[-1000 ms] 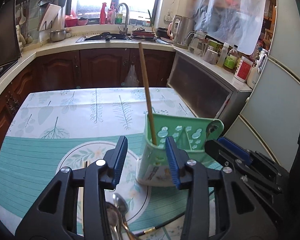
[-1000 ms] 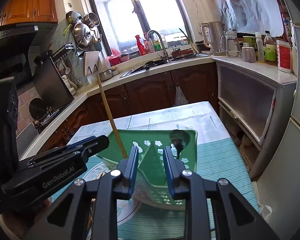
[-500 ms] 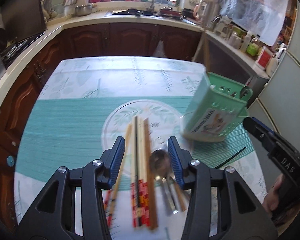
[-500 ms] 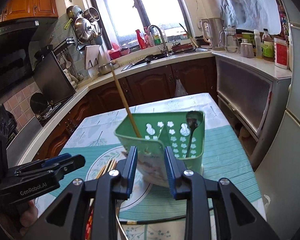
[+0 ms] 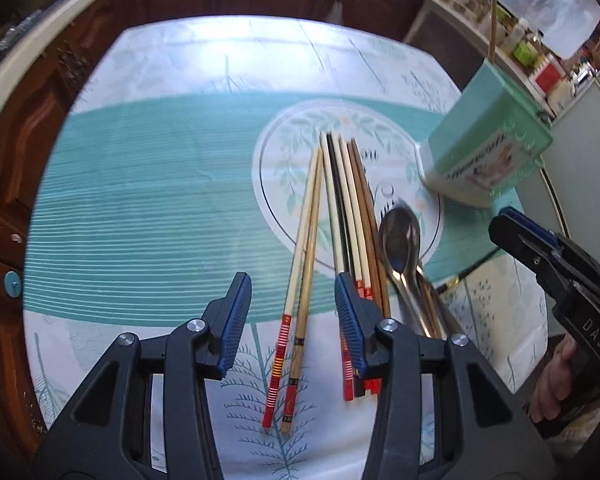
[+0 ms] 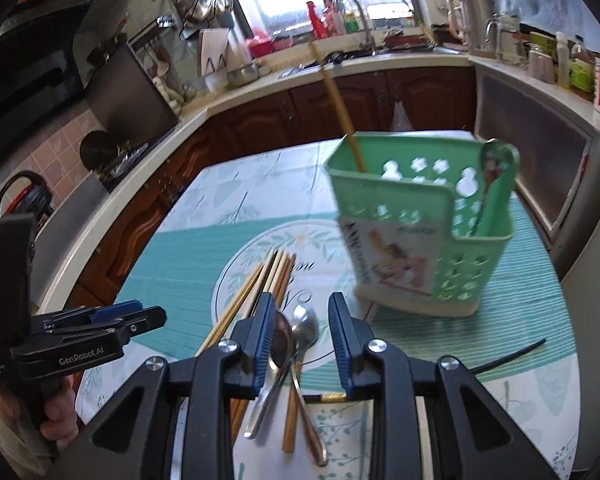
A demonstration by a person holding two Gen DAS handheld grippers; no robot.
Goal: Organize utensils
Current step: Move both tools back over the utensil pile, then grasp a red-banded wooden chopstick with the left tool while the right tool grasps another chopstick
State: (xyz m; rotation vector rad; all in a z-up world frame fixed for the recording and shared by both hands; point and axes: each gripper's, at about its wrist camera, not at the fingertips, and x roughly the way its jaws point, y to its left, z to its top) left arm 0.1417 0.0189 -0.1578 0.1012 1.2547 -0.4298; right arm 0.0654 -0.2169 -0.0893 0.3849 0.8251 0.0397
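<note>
The left gripper (image 5: 290, 320) has swung down from the green basket (image 6: 420, 224) to hang over the chopsticks (image 5: 340, 216) lying on the table (image 5: 140, 200). Its jaws have just closed a little. They are half open, with two chopsticks under the gap, not pinched yet. Next come the spoons (image 6: 296, 336), side by side, easy to grab. The right gripper (image 6: 298, 340) hangs over them, narrow and empty. The basket already holds one chopstick and one spoon.

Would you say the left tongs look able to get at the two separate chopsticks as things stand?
Probably yes: the left tongs stand open above the two separate chopsticks, which lie between the tips with nothing over them.
</note>
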